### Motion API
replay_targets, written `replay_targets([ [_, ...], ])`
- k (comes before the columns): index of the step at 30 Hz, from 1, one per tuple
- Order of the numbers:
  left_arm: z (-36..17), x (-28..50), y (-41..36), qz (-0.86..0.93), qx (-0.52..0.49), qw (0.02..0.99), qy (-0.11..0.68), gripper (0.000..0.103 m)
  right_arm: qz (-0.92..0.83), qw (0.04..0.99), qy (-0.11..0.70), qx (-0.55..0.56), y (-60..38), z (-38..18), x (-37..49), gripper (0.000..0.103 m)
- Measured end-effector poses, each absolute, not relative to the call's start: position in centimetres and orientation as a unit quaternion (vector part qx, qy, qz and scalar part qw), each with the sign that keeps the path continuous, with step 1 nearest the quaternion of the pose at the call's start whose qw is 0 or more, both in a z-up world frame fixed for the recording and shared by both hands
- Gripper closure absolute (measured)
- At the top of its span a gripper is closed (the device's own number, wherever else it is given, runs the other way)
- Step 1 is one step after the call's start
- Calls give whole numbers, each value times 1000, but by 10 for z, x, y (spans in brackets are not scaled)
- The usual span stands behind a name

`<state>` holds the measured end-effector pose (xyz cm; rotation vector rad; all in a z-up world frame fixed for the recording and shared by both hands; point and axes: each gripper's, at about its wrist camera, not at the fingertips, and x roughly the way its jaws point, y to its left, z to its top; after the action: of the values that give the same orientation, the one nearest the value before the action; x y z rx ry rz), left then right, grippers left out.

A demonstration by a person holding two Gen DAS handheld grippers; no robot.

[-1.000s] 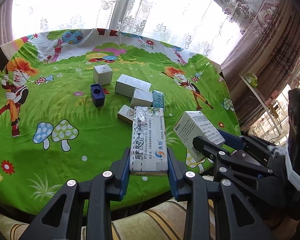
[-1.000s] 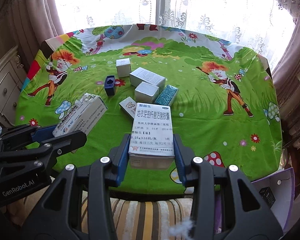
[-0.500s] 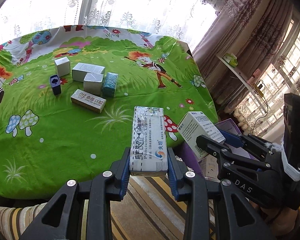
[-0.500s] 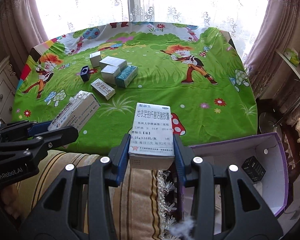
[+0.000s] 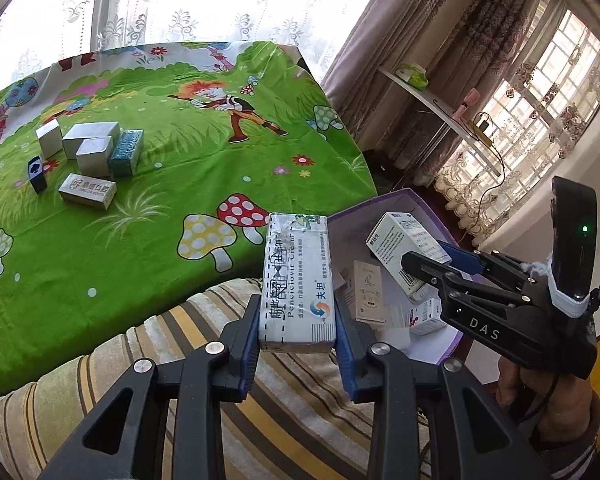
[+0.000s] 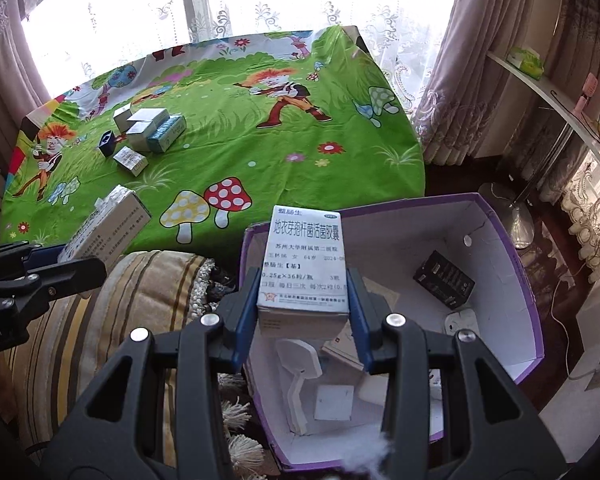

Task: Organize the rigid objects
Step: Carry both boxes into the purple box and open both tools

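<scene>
The left tool [image 5: 298, 354] squeezes a long white cream box [image 5: 297, 284] over the striped sofa edge [image 5: 148, 344]. The right tool [image 6: 303, 328] squeezes a white pill box [image 6: 304, 264] over the open purple box [image 6: 512, 248], which has other small boxes inside. More boxes [image 5: 96, 150] sit well apart on the green table [image 5: 180, 184].

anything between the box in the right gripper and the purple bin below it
Nothing visible. The right gripper holds the white box over the open-topped purple bin; only loose items lie on the bin's floor, with bare floor among them.
</scene>
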<state>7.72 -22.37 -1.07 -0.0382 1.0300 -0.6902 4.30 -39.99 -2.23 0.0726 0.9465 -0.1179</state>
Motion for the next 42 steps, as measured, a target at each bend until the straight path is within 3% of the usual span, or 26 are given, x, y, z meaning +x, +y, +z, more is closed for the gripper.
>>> replay_targets([
  [18,-14,34,-299,-429,31,754,497,66,-143,879,449,78,-474,-19,12,57],
  [20,-15,31,-303,-434,36,750,498,55,-147,877,450,78,-475,-19,12,56],
  [21,-15,31,-304,-433,37,750,498,45,-147,876,452,79,-475,-19,13,51],
  [22,-15,31,-303,-432,36,752,497,41,-146,876,452,79,-475,-19,13,48],
  [24,-14,32,-301,-433,30,752,496,41,-144,878,451,77,-474,-19,14,41],
  [42,-10,56,-276,-400,-4,770,498,41,-142,878,454,60,-462,-17,20,36],
])
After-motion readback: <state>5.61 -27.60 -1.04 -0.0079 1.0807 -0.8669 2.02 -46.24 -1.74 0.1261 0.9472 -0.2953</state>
